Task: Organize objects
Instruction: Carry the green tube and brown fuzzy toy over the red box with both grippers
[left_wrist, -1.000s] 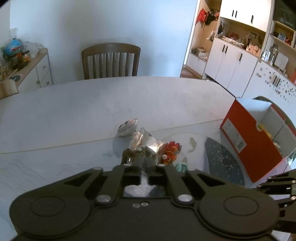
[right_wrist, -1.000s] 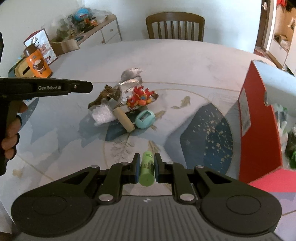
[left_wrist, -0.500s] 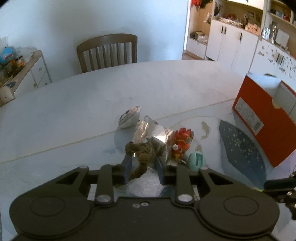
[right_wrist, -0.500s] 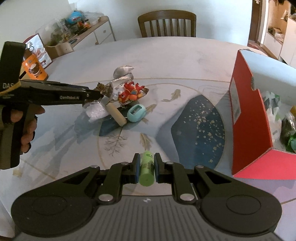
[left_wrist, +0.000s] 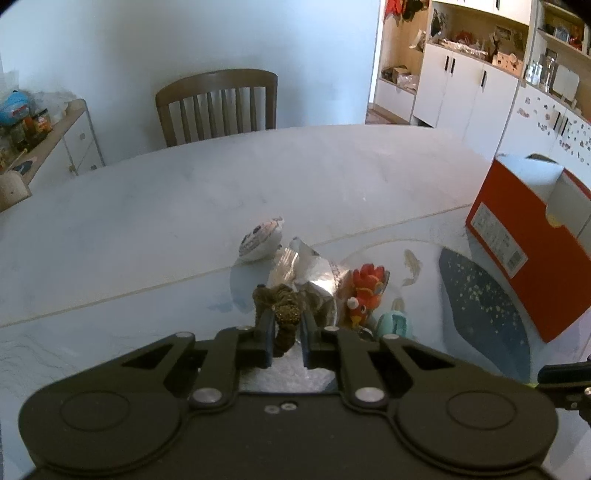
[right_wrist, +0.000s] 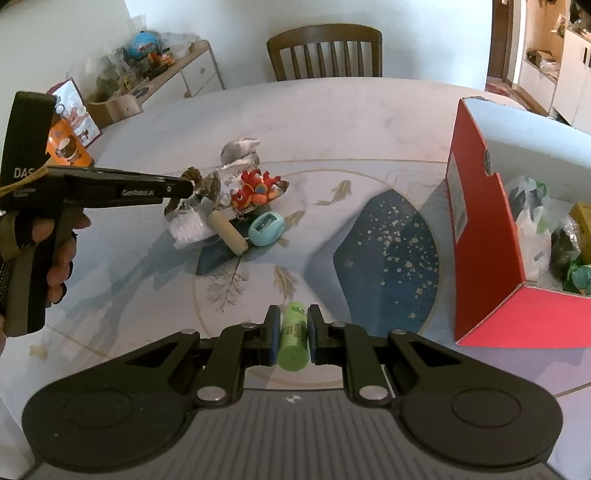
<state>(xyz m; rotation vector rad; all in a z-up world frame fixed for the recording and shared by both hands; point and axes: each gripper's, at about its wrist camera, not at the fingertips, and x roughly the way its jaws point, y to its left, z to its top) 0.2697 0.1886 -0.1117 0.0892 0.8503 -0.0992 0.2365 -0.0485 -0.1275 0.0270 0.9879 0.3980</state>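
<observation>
Grippers first: the right gripper (right_wrist: 291, 338) is clenched on a green tube (right_wrist: 293, 338), held above the table (right_wrist: 332, 110) short of the red box (right_wrist: 480, 229), while the left gripper (left_wrist: 287, 341) is closed around a brown knotted cord (left_wrist: 282, 314) at the near edge of the pile, with a person's hand (right_wrist: 55, 251) on its handle. Whether the cord is already lifted clear of the heap cannot be told. Outward from there, the pile is what is left: a red plush toy (right_wrist: 255, 190), a crumpled silver wrapper (left_wrist: 310, 269), a white fabric pouch (left_wrist: 260, 240) at the far side, a teal sharpener (right_wrist: 266, 230), a beige cylinder (right_wrist: 227, 232) and a white crinkled packet (right_wrist: 188, 230), all touching or just beside one another on the patterned mat. The red box stands open to the right, well apart from the pile, and already holds several things (plastic bags, something yellow, something dark green), so part of the sorting looks done. By my judgement the task is perhaps midway: two items are in hand and not yet dropped in, and about six more wait on the table.
</observation>
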